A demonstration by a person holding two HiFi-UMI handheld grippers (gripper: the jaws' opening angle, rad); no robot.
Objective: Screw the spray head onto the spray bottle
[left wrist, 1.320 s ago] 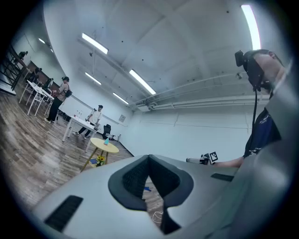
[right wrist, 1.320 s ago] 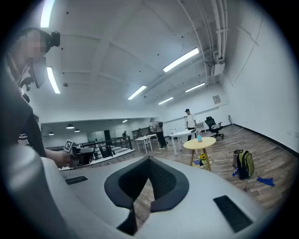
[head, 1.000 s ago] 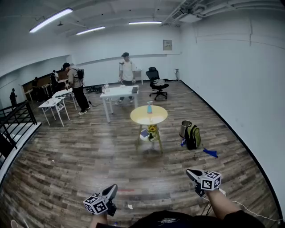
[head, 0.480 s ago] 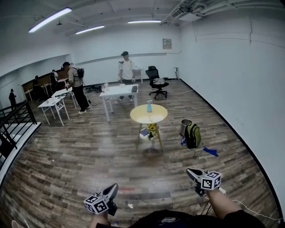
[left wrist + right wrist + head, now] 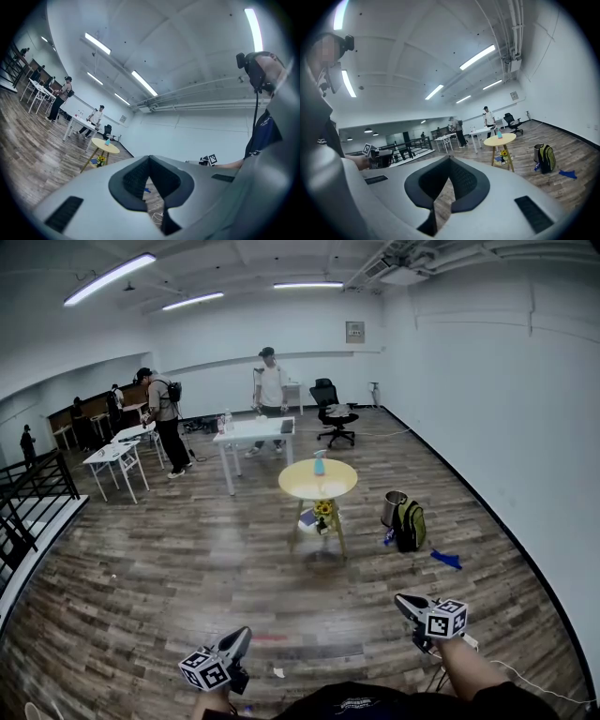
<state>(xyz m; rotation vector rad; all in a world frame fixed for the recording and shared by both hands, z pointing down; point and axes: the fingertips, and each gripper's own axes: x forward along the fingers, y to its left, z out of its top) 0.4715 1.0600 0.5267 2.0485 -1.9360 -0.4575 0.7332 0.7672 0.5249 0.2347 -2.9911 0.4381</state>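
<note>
Left gripper (image 5: 240, 634): jaws pressed together, empty, low by us. Bottle (image 5: 320, 466) on round table (image 5: 298, 486), well ahead; spray head too small to tell. Right gripper (image 5: 401, 600): jaws together, empty. We judge approach step; next we walk over, spread jaws.

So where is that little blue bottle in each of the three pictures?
Head view: the blue bottle stands upper centre, far across the floor.
Left gripper view: small, left of centre.
Right gripper view: right of centre.
Shared landmark: the round yellow table it stands on, seen in all three.
</note>
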